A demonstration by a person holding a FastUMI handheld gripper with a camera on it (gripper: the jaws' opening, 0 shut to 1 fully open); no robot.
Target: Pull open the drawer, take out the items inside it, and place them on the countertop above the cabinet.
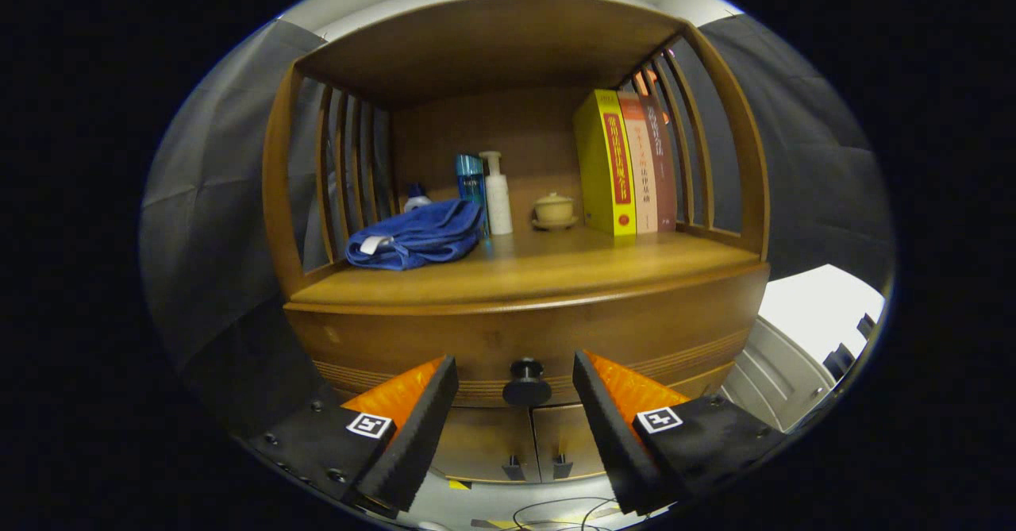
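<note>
Dark booth cloth behind a wooden cabinet (pixel 516 332), its drawer (pixel 444 344) closed under the bench (pixel 524 273). On the bench — folded blue towel (pixel 417 236), white pump bottle (pixel 497 194), blue bottle (pixel 470 175), small lidded cup (pixel 554 209), upright books (pixel 623 164) against the right-hand slats. Gripper (pixel 514 382) spread wide, touching nothing — dark drawer knob (pixel 526 382) between the fingers. Two small lower doors (pixel 520 442) beneath the drawer.
</note>
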